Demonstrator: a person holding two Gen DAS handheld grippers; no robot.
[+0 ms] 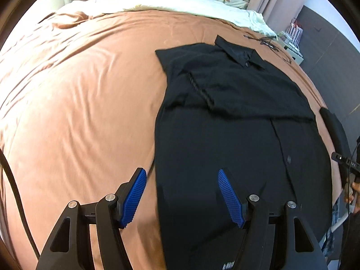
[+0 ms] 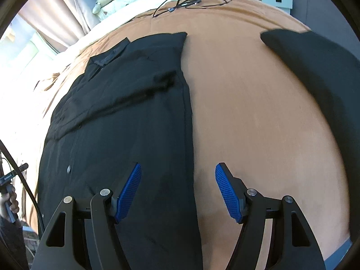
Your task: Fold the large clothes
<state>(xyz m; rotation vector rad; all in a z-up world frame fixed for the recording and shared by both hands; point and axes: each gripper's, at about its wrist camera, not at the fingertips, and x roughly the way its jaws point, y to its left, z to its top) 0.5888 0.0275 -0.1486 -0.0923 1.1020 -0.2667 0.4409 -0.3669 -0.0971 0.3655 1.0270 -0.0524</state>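
a big bed (image 1: 78,90) with a brown cover holds everything. a black shirt (image 1: 225,135) lies flat on it, collar toward the pillow end and bottom hem at the near edge. both sides look folded in already, so the shirt is a long strip. another dark cloth (image 2: 315,67) sits toward the bed's right edge. the left gripper (image 1: 182,198) and right gripper (image 2: 177,191) hang over the hem, jaws wide apart, holding nothing. next, i think, they must pinch the hem corners and carry them up to the collar.
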